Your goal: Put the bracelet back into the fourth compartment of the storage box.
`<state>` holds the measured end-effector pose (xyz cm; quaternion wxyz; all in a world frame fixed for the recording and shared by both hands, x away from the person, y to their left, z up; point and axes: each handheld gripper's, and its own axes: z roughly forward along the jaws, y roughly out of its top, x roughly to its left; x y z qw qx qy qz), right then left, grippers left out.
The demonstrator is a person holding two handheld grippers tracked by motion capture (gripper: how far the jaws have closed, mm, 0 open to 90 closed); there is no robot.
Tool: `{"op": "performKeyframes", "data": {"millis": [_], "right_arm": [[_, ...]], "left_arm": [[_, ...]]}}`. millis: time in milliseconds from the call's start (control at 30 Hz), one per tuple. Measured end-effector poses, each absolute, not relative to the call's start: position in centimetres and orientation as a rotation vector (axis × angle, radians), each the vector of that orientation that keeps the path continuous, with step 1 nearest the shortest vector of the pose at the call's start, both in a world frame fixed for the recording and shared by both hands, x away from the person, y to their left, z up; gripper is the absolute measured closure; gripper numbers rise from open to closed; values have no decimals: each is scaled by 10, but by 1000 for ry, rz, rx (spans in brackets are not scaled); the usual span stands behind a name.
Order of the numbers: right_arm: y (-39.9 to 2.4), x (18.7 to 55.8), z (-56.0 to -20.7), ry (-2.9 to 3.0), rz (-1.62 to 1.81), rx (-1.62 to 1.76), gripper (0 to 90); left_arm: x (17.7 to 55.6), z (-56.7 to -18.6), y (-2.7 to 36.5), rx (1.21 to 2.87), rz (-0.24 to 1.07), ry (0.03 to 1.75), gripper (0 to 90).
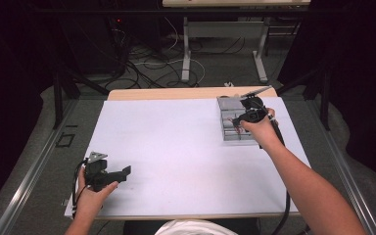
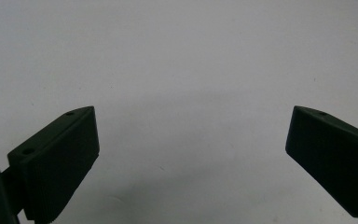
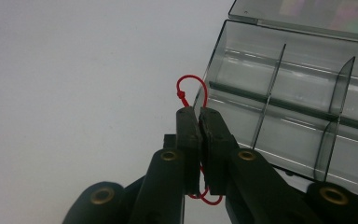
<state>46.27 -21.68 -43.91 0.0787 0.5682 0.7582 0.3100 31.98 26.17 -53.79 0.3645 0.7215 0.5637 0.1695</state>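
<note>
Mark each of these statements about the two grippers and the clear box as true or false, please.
1. The right gripper is shut on a red loop. True.
2. The left gripper holds a red loop too. False: its fingers stand wide apart with nothing between them, above the bare white table.
3. The clear box has dividers that split it into compartments. True.
4. The red loop lies inside a compartment of the box. False: it is pinched between the right gripper's fingers, just outside the box's wall.
5. In the high view, the box sits at the table's far right. True.
</note>
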Motion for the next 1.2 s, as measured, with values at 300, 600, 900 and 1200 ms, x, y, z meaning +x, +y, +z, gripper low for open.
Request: {"op": "performKeyframes", "data": {"millis": [300,600,900,1200], "right_arm": [[-221,476,-441,2209,946,1726,872],[-224,485,-445,2174,950,1732,872],[-221,492,-451,2177,936,1682,872],[-214,495,-465,2202,918,1597,872]], "left_arm": [[320,-538,262,1853,443,1451,27],[321,-539,262,1853,441,1444,27],[320,-539,262,1850,437,1450,27],[320,-539,262,1841,436,1448,32]]}}
